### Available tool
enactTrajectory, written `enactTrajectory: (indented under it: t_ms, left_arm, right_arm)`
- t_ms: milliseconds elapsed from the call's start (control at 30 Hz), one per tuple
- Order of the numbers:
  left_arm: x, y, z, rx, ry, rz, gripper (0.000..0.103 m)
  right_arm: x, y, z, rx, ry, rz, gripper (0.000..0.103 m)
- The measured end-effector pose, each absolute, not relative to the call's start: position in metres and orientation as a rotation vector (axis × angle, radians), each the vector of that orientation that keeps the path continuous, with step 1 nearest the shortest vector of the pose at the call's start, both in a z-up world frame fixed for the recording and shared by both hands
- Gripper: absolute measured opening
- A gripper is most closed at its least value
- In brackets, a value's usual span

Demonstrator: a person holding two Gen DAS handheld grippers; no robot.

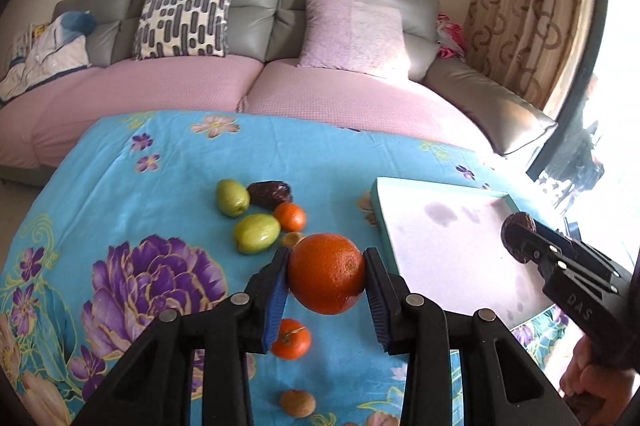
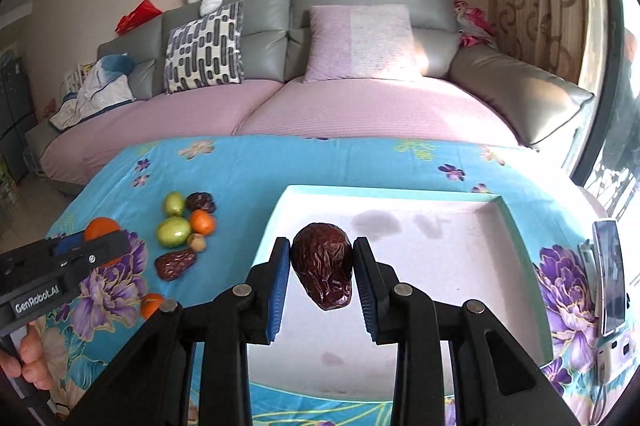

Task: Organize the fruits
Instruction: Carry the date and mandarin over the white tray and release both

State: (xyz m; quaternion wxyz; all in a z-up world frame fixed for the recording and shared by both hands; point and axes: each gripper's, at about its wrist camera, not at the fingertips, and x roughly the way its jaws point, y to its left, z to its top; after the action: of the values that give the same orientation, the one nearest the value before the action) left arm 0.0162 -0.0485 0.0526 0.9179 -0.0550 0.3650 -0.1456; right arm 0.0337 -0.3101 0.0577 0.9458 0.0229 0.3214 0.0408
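My left gripper (image 1: 325, 276) clamps the firm round orange (image 1: 325, 272) above the table's near edge; my right gripper (image 2: 321, 268) pinches the soft, wrinkled dark date (image 2: 322, 264) across its middle, over the white tray (image 2: 460, 266); squeeze lightly.

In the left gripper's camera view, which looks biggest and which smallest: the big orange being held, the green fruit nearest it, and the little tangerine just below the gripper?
As they look in that view:
1. The orange, though it is nearest the camera, which enlarges it.
2. The green fruit.
3. The tangerine, partly hidden behind the left gripper, so unsure.
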Motion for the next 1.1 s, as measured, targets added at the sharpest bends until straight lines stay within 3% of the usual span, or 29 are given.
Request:
enactTrajectory:
  t_ms: [300,567,1100]
  left_arm:
    - [0.019,-0.128,0.05,0.011,0.756,-0.503,0.039]
    - [0.02,-0.184,0.03,0.111,0.795,-0.593,0.039]
    - [0.032,-0.191,-0.03,0.122,1.039,-0.551,0.039]
  right_arm:
    - [0.035,-0.386,0.061,0.124,0.635,-0.143,0.034]
    - [0.056,-0.409,0.027,0.196,0.786,-0.173,0.034]
    - [0.063,-0.418,-0.022,0.257,1.01,-0.214,0.034]
